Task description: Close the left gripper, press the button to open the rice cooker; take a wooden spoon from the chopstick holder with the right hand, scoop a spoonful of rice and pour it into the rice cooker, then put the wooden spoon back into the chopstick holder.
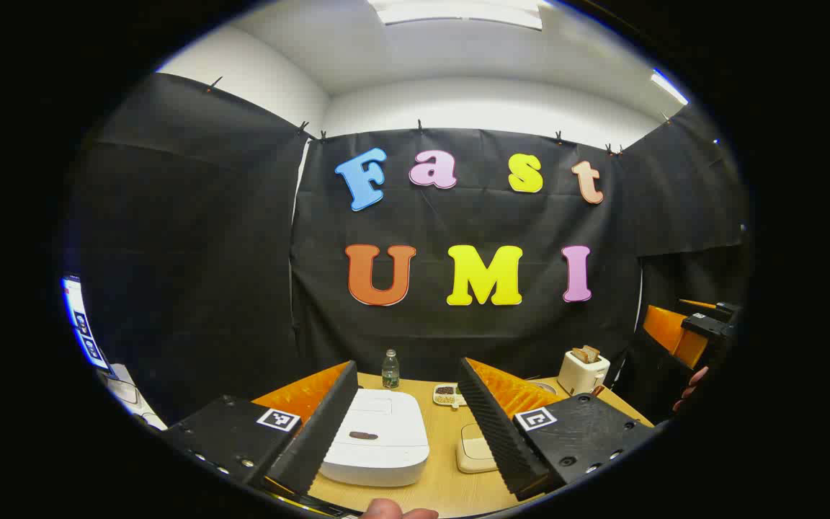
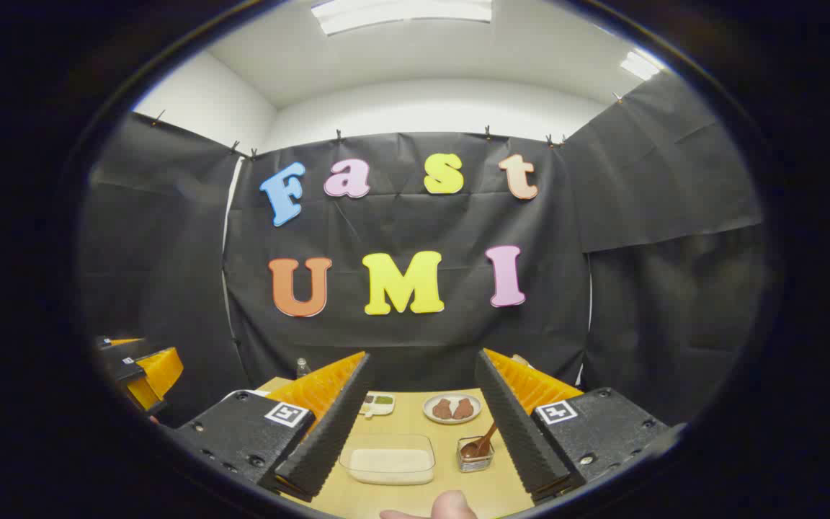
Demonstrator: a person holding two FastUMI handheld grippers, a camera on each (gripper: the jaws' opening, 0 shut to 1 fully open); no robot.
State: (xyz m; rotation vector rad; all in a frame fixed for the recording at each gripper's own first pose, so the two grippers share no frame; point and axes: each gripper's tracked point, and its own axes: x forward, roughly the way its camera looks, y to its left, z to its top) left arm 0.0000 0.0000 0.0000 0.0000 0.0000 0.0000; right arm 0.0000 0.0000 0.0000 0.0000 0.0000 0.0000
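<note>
**Both grippers wide, cooker lid still down**

We held the left gripper [image 1: 404,425] with its jaws spread wide, empty, above the near edge of the worktop [image 1: 444,490]. The rice cooker [image 1: 377,437] sat straight ahead between the fingers, near the worktop's near edge, lid shut, its dark oval button [image 1: 363,435] on the lid's near half and lying crosswise to the gripper's line. By our reading, the fingers needed to come together first, then travel forward and down onto that button; nothing stood in the way.

Our right gripper [image 2: 415,432] was equally wide and empty. Ahead of it lay the clear container of rice [image 2: 387,457], and just to its right the chopstick holder [image 2: 474,457], the wooden spoon [image 2: 485,440] leaning up and to the right out of it. A plate [image 2: 452,408] stood farther back, well apart. We judged the right hand nearer the spoon, with open worktop around the holder for a grasp.
</note>
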